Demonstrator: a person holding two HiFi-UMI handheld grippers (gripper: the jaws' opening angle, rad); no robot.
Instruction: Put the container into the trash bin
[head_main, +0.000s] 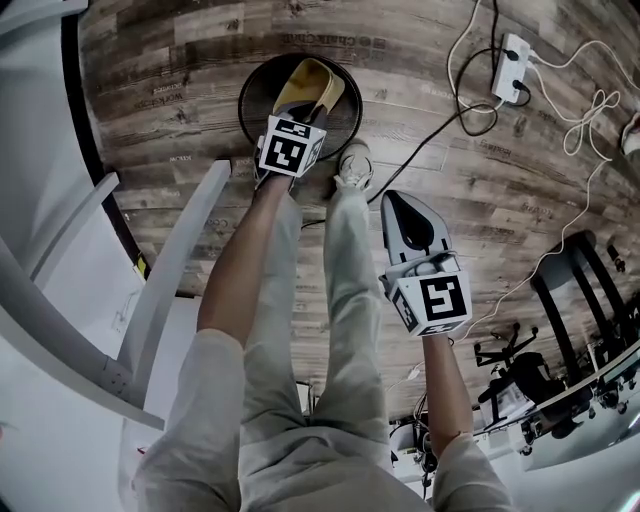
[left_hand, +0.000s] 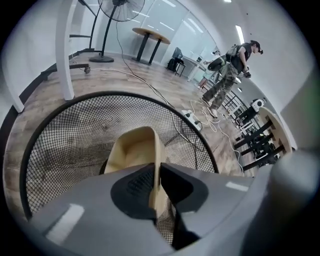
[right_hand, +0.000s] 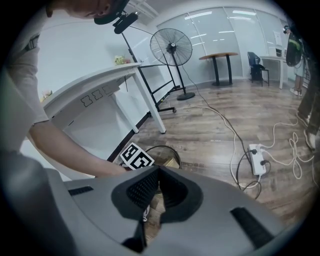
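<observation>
Bright, even illumination is supplied by ceiling light strips (left_hand: 239, 34); shadows are kept soft. Barrel distortion is present throughout — straight edges are bent near the borders. Both gripper views are vignetted black at the corners.

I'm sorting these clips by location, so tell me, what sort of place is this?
Most likely an open-plan office or lab workspace. There is a white desk, a pedestal fan near an office chair, and a power strip lying on the wood-look floor.
</observation>
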